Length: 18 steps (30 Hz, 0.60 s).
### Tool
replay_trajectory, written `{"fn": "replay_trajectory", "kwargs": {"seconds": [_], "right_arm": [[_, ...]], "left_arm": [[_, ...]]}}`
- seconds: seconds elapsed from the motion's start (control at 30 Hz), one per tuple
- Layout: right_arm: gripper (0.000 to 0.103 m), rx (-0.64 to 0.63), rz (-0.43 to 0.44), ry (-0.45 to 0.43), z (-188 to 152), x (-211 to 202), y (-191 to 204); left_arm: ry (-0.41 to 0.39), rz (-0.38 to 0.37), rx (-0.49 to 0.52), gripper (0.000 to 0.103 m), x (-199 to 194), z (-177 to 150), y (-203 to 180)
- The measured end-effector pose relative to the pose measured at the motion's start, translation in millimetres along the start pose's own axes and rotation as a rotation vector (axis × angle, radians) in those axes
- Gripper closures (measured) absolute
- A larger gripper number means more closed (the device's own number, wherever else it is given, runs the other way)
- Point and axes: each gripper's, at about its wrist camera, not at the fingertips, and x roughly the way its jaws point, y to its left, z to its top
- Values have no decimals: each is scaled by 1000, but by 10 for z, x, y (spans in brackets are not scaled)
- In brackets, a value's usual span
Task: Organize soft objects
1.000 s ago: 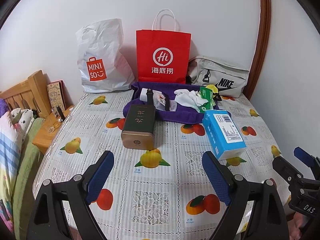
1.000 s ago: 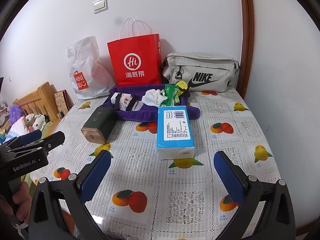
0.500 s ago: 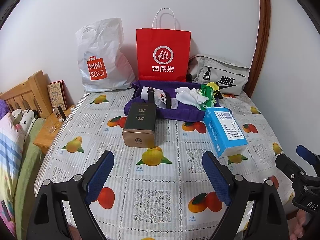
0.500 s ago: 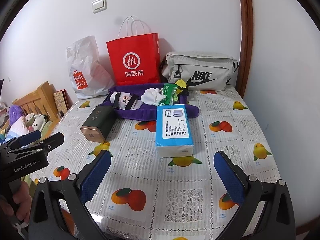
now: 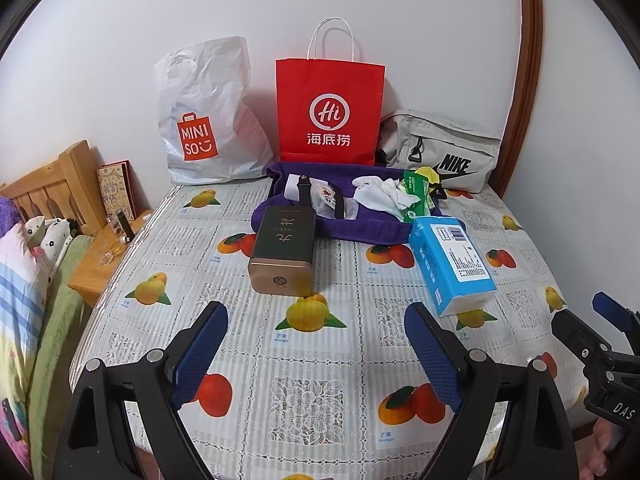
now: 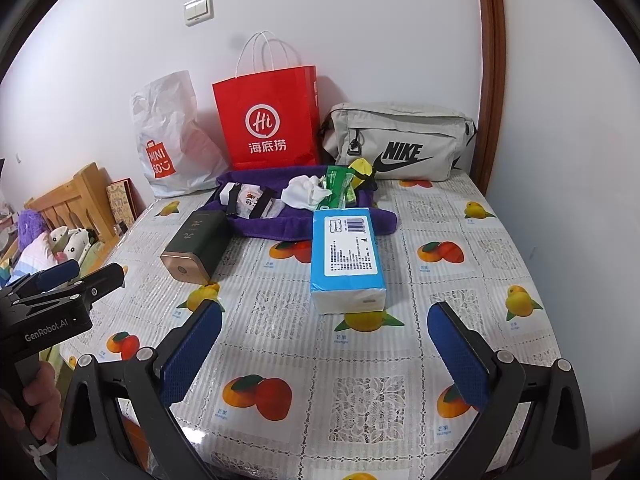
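Note:
A purple towel [image 5: 352,228] [image 6: 280,226] lies at the back of the table with a white cloth [image 5: 382,194] [image 6: 304,192], a green packet [image 5: 416,196] [image 6: 338,188] and small packets on it. A blue tissue pack [image 5: 452,264] [image 6: 346,256] lies in front of it on the right. A dark box with a gold end [image 5: 282,254] [image 6: 196,244] lies on the left. My left gripper [image 5: 316,354] is open and empty above the table's near part. My right gripper [image 6: 324,354] is open and empty, short of the tissue pack.
A white Miniso bag [image 5: 204,120], a red paper bag [image 5: 330,112] and a grey Nike bag [image 5: 440,152] stand along the back wall. The table [image 5: 320,396] has a fruit-print cover. A bed and a wooden nightstand [image 5: 96,264] are at the left.
Both grippers have drawn back slightly, so the table objects sit a little farther away in view. Both stay open.

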Motion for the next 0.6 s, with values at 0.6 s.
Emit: {"fn": "replay_trajectory", "kwargs": {"seconds": [0.6], "right_arm": [[2,-2,-1,-2,-7,-6,0]], "left_arm": [[-2,1,2,13,-3,-3,4]]}}
